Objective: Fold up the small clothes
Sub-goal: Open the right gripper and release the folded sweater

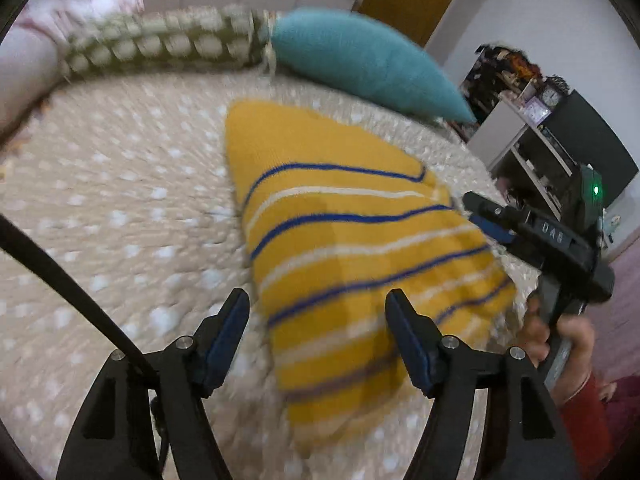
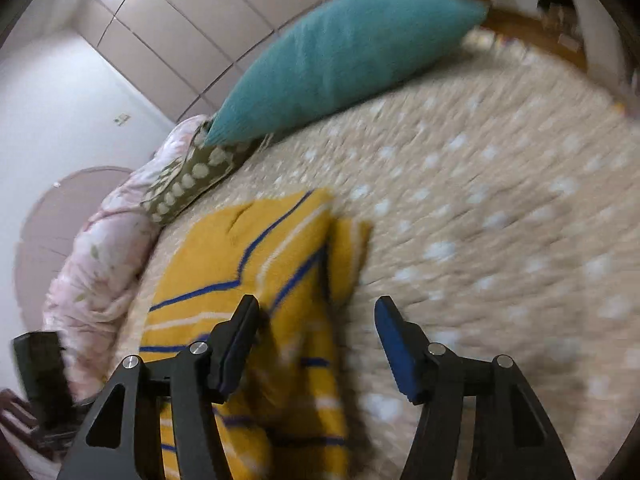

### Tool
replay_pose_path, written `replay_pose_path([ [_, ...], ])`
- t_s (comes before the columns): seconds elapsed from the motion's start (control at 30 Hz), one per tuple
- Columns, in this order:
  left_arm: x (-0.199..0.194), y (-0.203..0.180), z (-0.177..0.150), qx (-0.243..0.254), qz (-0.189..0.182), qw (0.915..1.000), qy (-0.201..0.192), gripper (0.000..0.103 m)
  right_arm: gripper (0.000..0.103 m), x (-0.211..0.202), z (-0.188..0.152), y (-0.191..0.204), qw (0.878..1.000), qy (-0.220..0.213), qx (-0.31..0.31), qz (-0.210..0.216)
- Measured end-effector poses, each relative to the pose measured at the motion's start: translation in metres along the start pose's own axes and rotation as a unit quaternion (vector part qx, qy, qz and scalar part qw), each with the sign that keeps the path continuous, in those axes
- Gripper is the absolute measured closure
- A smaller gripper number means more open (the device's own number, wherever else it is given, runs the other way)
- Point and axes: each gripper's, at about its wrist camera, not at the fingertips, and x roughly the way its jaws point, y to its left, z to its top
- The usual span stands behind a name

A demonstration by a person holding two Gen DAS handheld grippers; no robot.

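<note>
1. The yellow knitted garment (image 1: 352, 264), striped in blue and white, lies on the spotted beige bedspread (image 1: 120, 208), already folded into a rough wedge; in the right wrist view one panel lies over another, with a narrow strip (image 2: 350, 256) poking out at the garment's right edge.

2. The left gripper (image 1: 318, 332) hangs over the garment's near end with its jaws apart and nothing pinched between them; the cloth shows in the gap but the blue pads do not press it.

3. The right gripper (image 2: 316, 340) is likewise spread wide and empty, poised over the garment's near right edge; in the left wrist view it appears at the garment's right side (image 1: 520, 228), held by a hand (image 1: 560, 344) with a red sleeve.

4. Beyond the garment, a teal pillow (image 1: 360, 60) and a green dotted cushion (image 1: 160, 40) lie along the far edge of the bed; a pink floral quilt (image 2: 100, 248) is bunched at the left.

5. Risks, as I judge them: both views are blurred, so a hasty pinch may catch only the top layer and drag the fold open; the soft knit may sag and slide out of line; a low pad could snag the bedspread with the cloth; the stray strip may stay uneven.
</note>
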Motion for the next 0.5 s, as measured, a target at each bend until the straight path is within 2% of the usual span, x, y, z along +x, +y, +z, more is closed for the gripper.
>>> replay_pose_path([
  [0.1,-0.035,-0.003,-0.028,0.018,0.052,0.9971,-0.053,0.026,0.038,-0.037,-0.002,0.007,0.999,-0.031,-0.016,-0.002],
  [0.17,-0.047,-0.004,-0.043,0.024,0.077,0.9942,-0.072,0.026,0.04,-0.059,-0.007,0.016,0.999,-0.047,-0.023,0.008],
  [0.23,-0.053,-0.003,-0.057,0.021,0.098,0.9916,-0.082,0.026,0.046,-0.07,-0.013,0.032,0.998,-0.055,-0.038,0.018],
  [0.3,-0.051,0.002,-0.073,0.013,0.103,0.9916,-0.077,0.026,0.056,-0.082,-0.024,0.05,0.996,-0.059,-0.059,0.03],
  [0.33,-0.044,0.007,-0.079,0.005,0.104,0.9925,-0.064,0.026,0.064,-0.082,-0.03,0.059,0.995,-0.057,-0.069,0.037],
  [0.37,-0.039,0.011,-0.086,-0.003,0.105,0.993,-0.054,0.026,0.068,-0.078,-0.036,0.07,0.995,-0.048,-0.079,0.048],
  [0.43,-0.031,0.02,-0.097,-0.017,0.108,0.9933,-0.039,0.026,0.069,-0.068,-0.048,0.084,0.994,-0.029,-0.096,0.048],
  [0.5,-0.026,0.022,-0.105,-0.019,0.115,0.9927,-0.032,0.026,0.069,-0.06,-0.061,0.09,0.993,-0.014,-0.109,0.029],
])
